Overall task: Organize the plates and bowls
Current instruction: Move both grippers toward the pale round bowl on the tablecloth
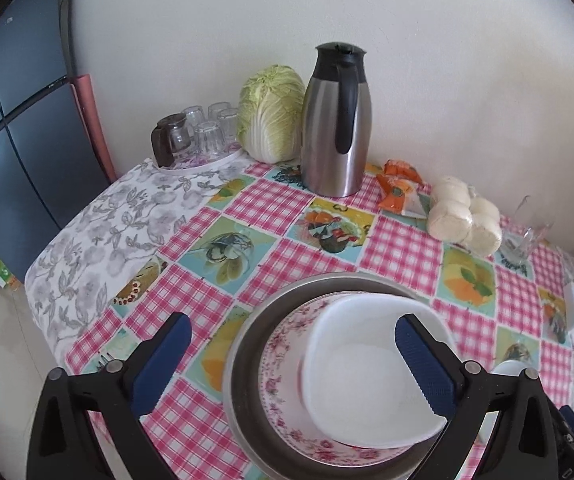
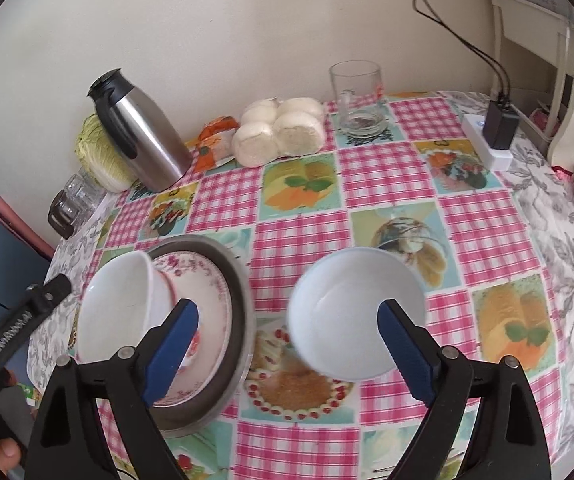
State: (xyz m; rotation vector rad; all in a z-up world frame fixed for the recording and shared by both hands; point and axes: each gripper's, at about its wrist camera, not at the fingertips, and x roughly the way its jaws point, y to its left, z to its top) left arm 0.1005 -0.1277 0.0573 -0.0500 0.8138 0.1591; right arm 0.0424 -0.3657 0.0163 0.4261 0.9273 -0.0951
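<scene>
A round metal dish [image 1: 247,364] sits on the checked tablecloth with a pink floral plate [image 1: 283,344] in it. A white bowl [image 1: 367,364] rests tilted on that plate. My left gripper [image 1: 291,356] hangs open above them, its right finger over the bowl's rim and its left finger out over the cloth. In the right wrist view a second white bowl [image 2: 351,312] stands on the cloth to the right of the metal dish [image 2: 243,292]. My right gripper [image 2: 287,344] is open. Its right fingertip is at that bowl's near edge, and its left finger is in front of the floral plate [image 2: 211,300].
Along the wall stand a steel thermos [image 1: 335,120], a cabbage [image 1: 271,112], a tray of upturned glasses [image 1: 203,136], bagged buns [image 2: 283,128], an orange snack pack [image 2: 215,140] and a glass mug [image 2: 359,100]. A power strip [image 2: 487,140] lies far right. A dark fridge [image 1: 15,120] stands left.
</scene>
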